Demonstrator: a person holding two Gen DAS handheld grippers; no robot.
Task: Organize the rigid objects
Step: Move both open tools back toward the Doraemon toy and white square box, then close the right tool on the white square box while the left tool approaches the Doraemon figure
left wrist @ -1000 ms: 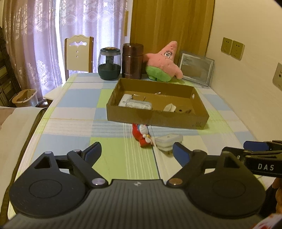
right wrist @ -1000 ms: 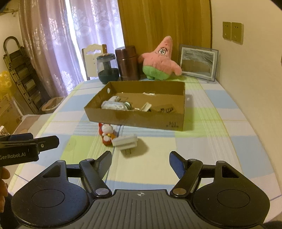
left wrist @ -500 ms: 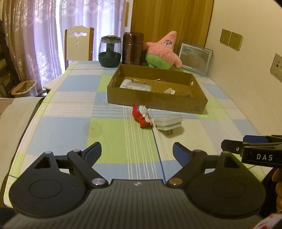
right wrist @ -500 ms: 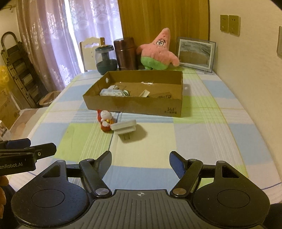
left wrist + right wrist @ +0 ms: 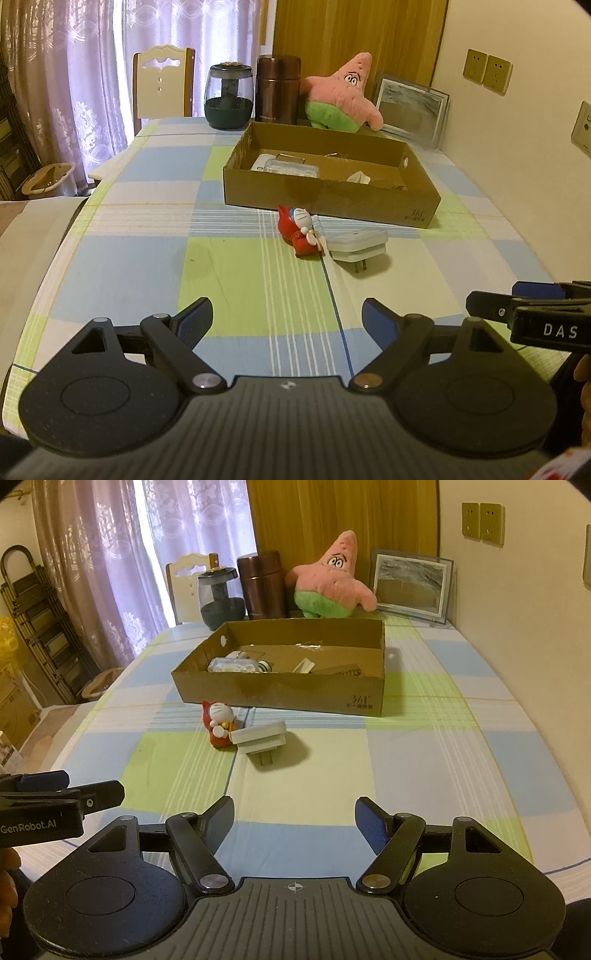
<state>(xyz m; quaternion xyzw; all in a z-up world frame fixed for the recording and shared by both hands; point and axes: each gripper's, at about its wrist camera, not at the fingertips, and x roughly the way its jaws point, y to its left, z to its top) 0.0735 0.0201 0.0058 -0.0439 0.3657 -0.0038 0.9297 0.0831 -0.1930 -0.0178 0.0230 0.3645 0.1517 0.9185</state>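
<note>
A shallow cardboard box (image 5: 332,201) (image 5: 280,692) stands mid-table with several small items inside. In front of it lie a red and white toy figure (image 5: 300,230) (image 5: 218,723) and a white plug adapter (image 5: 357,244) (image 5: 260,738), touching each other. My left gripper (image 5: 287,320) is open and empty above the near table. My right gripper (image 5: 294,818) is open and empty, also over the near table, short of the adapter. Each gripper shows at the edge of the other's view.
At the table's far end stand a dark glass jar (image 5: 229,96), a brown canister (image 5: 277,94), a pink starfish plush (image 5: 341,98) and a framed picture (image 5: 410,109). A chair (image 5: 162,85) is behind the table. The wall runs along the right side.
Both grippers pulled back from the box and then eased slightly forward again. Both stay open and empty. The toy and adapter have not moved.
</note>
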